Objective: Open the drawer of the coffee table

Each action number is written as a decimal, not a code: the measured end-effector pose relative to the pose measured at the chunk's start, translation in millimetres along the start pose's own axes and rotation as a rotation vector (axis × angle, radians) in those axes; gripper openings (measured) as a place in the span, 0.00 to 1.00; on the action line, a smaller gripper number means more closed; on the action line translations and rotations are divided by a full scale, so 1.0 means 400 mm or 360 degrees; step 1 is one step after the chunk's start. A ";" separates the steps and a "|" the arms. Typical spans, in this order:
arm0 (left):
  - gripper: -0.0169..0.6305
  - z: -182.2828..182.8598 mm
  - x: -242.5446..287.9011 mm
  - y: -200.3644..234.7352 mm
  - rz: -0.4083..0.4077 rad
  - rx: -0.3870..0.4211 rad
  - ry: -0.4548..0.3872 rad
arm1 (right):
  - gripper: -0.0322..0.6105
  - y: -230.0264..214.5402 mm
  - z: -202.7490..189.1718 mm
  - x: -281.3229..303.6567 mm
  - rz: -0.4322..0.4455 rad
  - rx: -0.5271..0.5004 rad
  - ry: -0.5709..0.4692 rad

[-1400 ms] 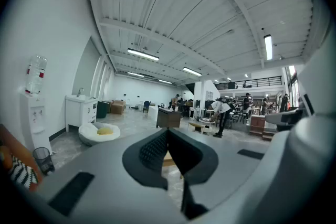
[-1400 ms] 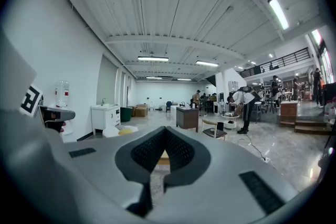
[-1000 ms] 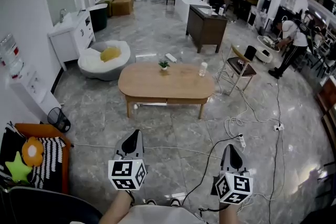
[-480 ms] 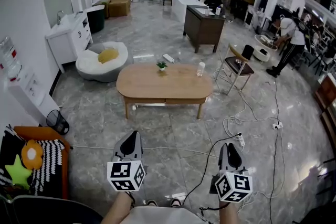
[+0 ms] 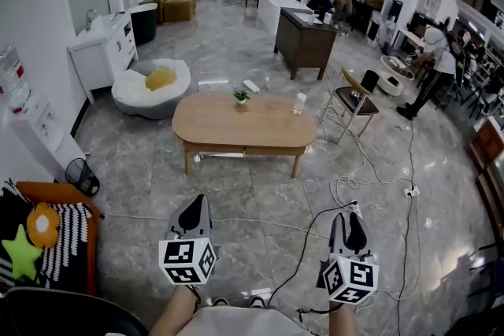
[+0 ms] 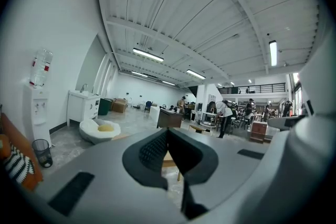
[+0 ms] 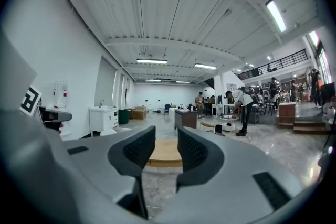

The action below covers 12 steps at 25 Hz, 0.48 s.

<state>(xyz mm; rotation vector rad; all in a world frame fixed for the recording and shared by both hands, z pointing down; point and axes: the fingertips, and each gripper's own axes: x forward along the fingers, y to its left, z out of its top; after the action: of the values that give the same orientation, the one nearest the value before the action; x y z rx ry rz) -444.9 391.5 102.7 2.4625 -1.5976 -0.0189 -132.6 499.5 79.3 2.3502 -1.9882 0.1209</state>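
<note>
The oval wooden coffee table [image 5: 236, 126] stands in the middle of the room, a few steps ahead of me. Its drawer front [image 5: 272, 150] sits closed under the near edge, right of centre. A small potted plant [image 5: 241, 97] and a clear cup [image 5: 299, 103] stand on top. My left gripper [image 5: 194, 202] is low in the head view, far short of the table, shut and empty; its pads meet in the left gripper view [image 6: 168, 136]. My right gripper [image 5: 347, 218] is level with it, jaws opening with nothing between them [image 7: 166, 147]. The tabletop [image 7: 167, 152] shows through that gap.
A white beanbag [image 5: 150, 84] lies left behind the table and a chair [image 5: 353, 100] stands at its right end. Cables [image 5: 358, 183] trail over the floor at the right. A bin [image 5: 81, 175] and an orange seat [image 5: 55, 236] are at my left. People work at the far right.
The right gripper's jaws have parted from shut to a narrow gap. The left gripper stays shut. The head view has shifted slightly, so the table sits a little more to the left.
</note>
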 end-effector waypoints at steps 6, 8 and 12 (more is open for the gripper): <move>0.01 0.019 -0.006 -0.002 0.0004 0.0037 -0.0009 | 0.39 -0.015 0.004 -0.001 -0.0031 -0.0034 -0.0020; 0.01 0.020 -0.010 -0.001 0.0011 0.0049 -0.0004 | 0.42 -0.016 -0.002 -0.001 -0.0029 -0.0030 -0.0019; 0.01 0.017 -0.016 0.001 0.0024 0.0066 0.0006 | 0.50 -0.018 -0.011 -0.002 -0.0025 -0.0031 -0.0022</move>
<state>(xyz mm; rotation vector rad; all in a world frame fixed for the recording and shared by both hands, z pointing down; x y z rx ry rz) -448.8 396.0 95.3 2.4795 -1.6310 0.0213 -125.6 501.9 83.7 2.3607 -1.9676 0.0846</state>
